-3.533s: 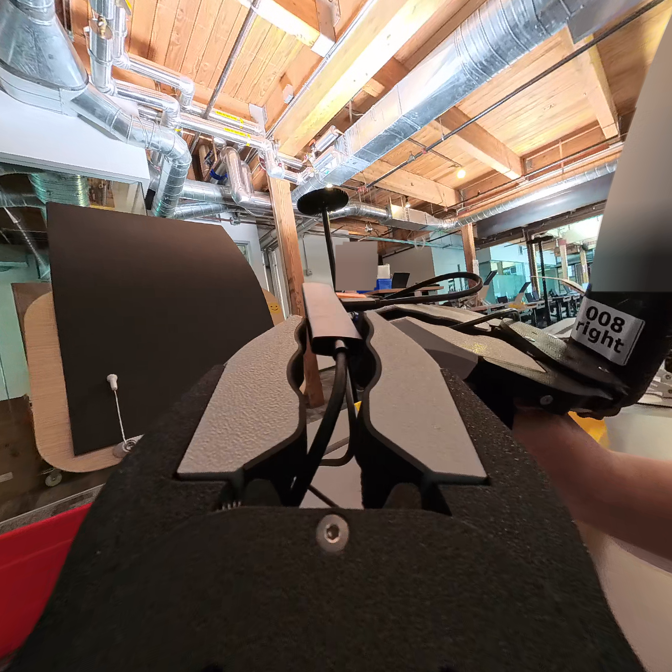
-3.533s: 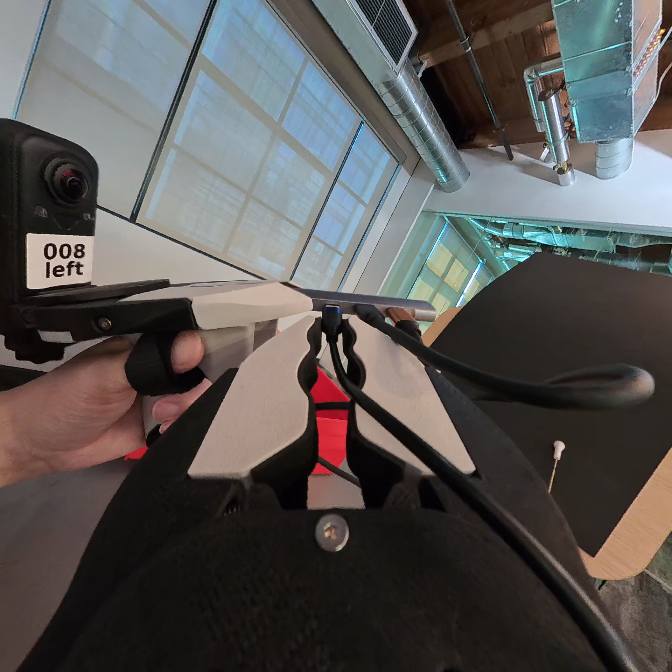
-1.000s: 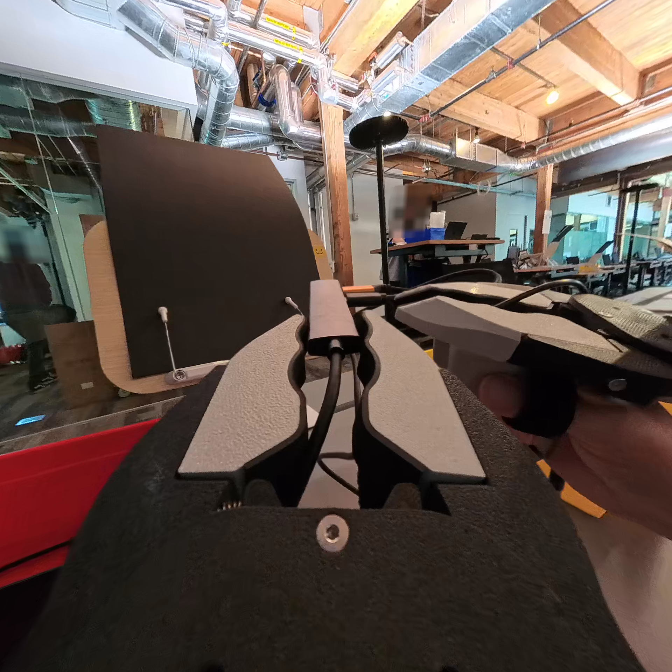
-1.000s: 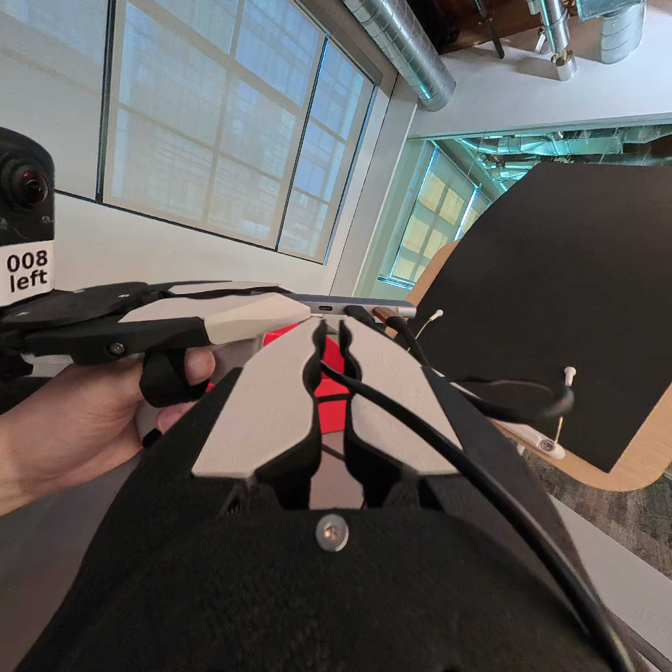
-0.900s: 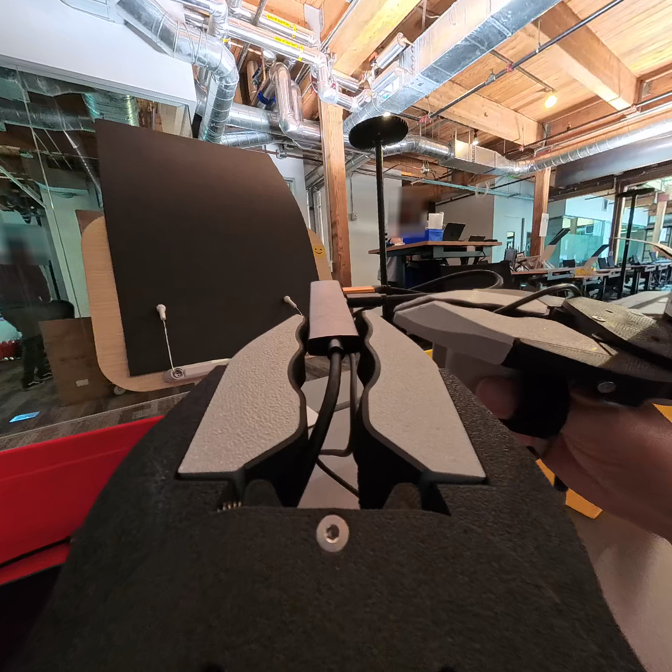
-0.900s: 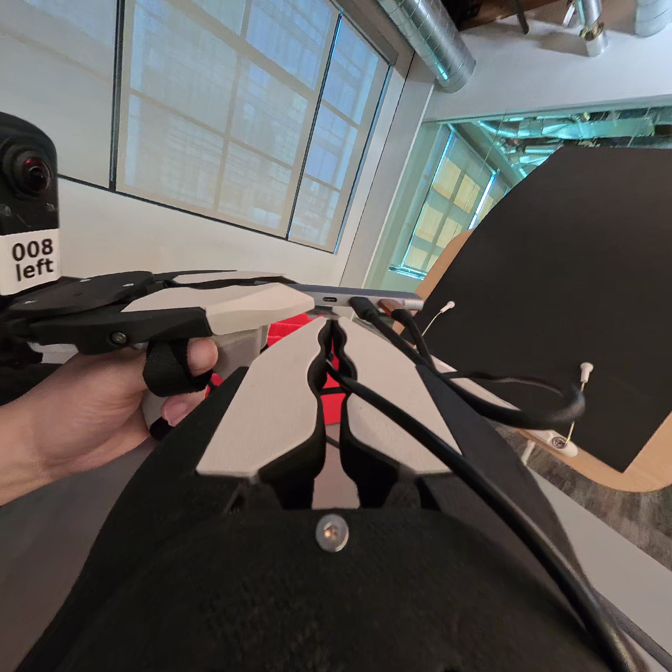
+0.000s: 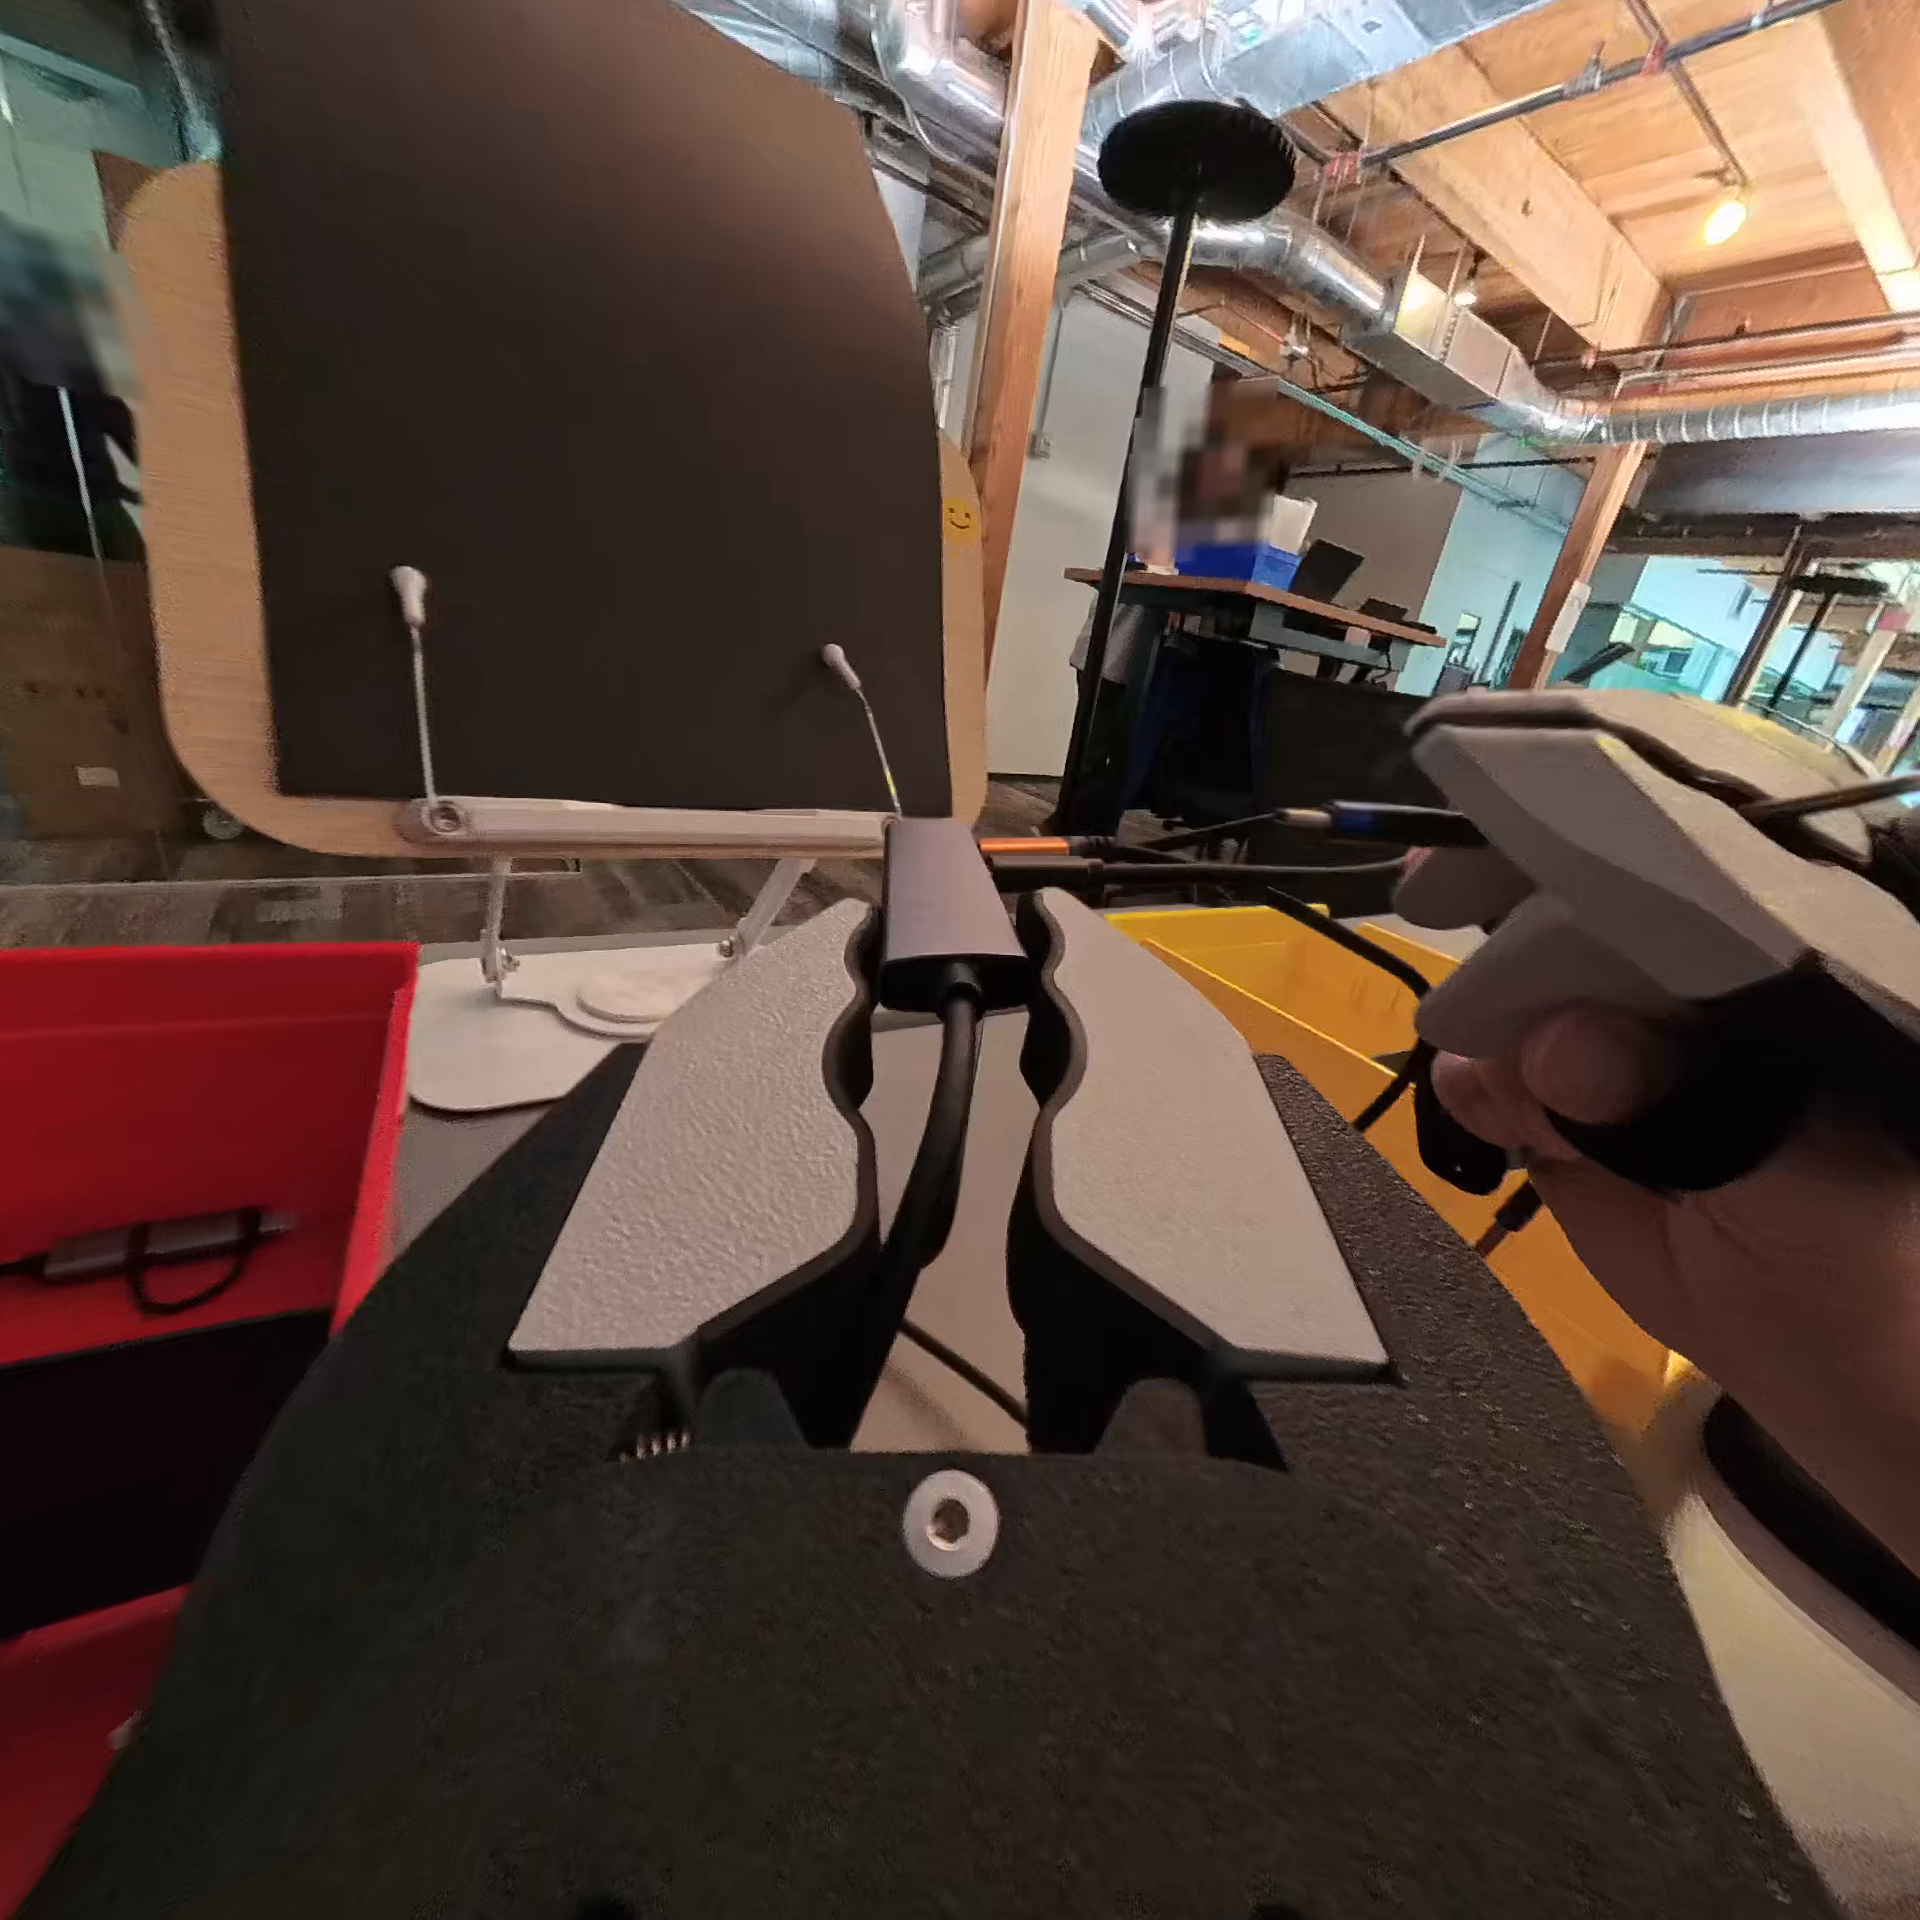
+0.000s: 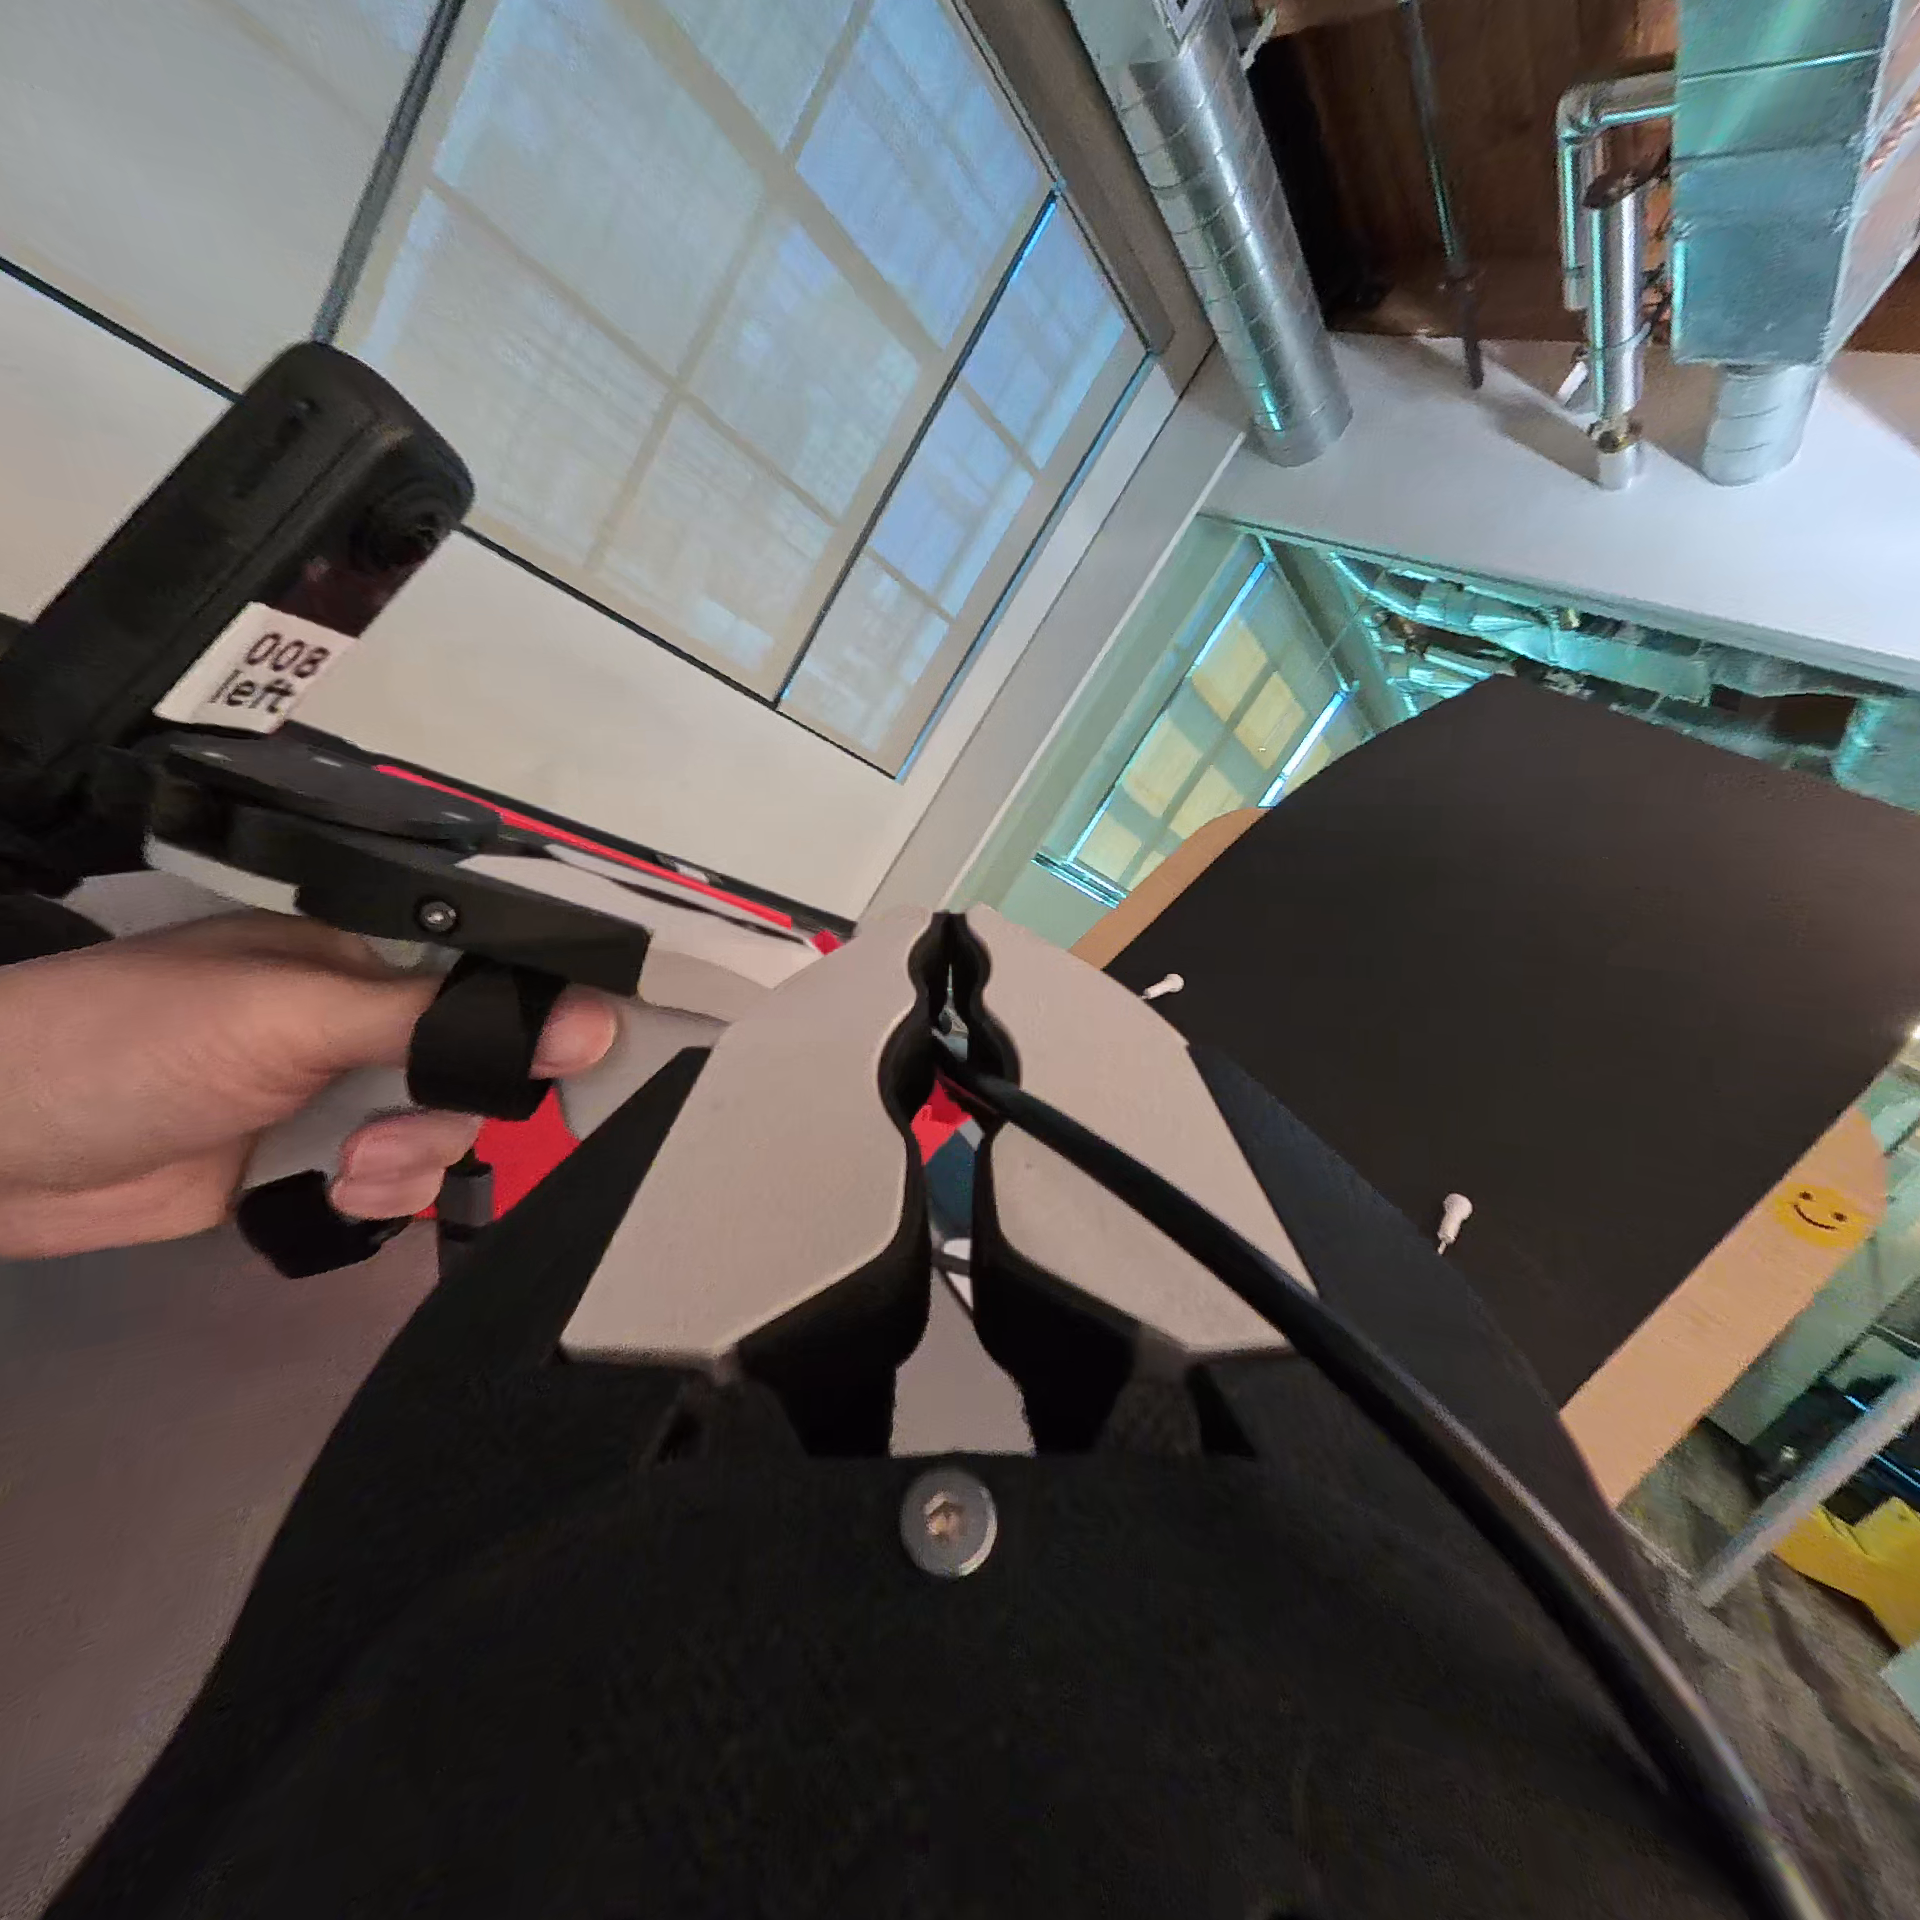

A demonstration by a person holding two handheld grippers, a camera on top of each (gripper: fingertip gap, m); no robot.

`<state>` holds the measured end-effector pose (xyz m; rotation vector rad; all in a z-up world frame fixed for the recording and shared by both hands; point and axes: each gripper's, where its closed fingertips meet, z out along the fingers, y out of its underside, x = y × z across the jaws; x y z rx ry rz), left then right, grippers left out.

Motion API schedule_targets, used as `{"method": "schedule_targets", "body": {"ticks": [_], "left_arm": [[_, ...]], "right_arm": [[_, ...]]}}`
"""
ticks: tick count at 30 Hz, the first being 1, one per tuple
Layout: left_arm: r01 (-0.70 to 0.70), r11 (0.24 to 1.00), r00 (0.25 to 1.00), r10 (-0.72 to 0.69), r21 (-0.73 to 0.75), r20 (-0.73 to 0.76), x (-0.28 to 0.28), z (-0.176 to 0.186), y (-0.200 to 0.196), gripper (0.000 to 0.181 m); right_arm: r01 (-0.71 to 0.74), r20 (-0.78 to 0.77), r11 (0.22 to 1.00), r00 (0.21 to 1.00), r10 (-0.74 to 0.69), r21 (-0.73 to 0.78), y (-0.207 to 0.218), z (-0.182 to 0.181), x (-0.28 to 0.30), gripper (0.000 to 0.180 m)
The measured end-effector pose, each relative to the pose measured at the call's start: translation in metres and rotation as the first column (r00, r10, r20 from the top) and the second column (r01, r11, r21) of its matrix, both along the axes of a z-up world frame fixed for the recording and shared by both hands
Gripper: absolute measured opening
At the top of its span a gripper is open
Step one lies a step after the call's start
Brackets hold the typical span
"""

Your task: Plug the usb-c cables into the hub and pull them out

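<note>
left gripper [image 7: 945, 935]: closed on the dark grey usb-c hub [image 7: 940, 902], clamped at the fingertips and held above the counter [image 7: 940, 1122]; the hub's own black lead [image 7: 940, 1122] drops back between the fingers.

hub side ports: an orange-collared plug [image 7: 1023, 850] and a black plug [image 7: 1049, 875] sit in the hub's right side, their cords running off to the right.

right gripper [image 8: 948, 951]: fingers pressed together at the tips, pinching a black usb-c cable [image 8: 1195, 1216] that trails back over the right finger. in the left wrist view this gripper [image 7: 1455, 831] holds a black plug with a silver tip [image 7: 1361, 821], pulled clear of the hub, apart from it to the right. a hand [image 7: 1704, 1195] grips its handle.

other hand [image 8: 208, 1070]: wrapped on the left gripper's handle, finger through a black strap.

red bin [image 7: 197, 1122]: left of the left gripper, holding a second grey hub with coiled lead [image 7: 156, 1252].

yellow bin [image 7: 1278, 966]: right, behind the cords.

backdrop: black panel on a wood-edged board [image 7: 582, 416], on a white stand [image 7: 540, 1018].
</note>
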<state>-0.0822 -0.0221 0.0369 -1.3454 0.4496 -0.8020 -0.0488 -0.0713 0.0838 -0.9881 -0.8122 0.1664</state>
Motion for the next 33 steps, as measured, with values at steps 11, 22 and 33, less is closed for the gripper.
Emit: {"method": "schedule_targets", "body": {"ticks": [11, 22, 33], "left_arm": [[0.076, 0.997, 0.996, -0.077, 0.031, 0.041, 0.013, 0.005, -0.012, 0.024], [0.159, 0.984, 0.984, -0.164, 0.077, 0.069, 0.020, 0.014, -0.025, 0.025], [0.195, 0.978, 0.979, -0.199, 0.074, 0.046, 0.023, 0.013, -0.028, 0.025]], "right_arm": [[0.061, 0.050, 0.997, 0.997, -0.063, 0.045, 0.005, -0.006, -0.003, 0.000], [0.094, 0.118, 0.988, 0.987, -0.108, 0.120, 0.006, -0.012, -0.003, 0.000], [0.089, 0.127, 0.982, 0.986, -0.110, 0.165, 0.003, -0.010, -0.003, 0.001]]}}
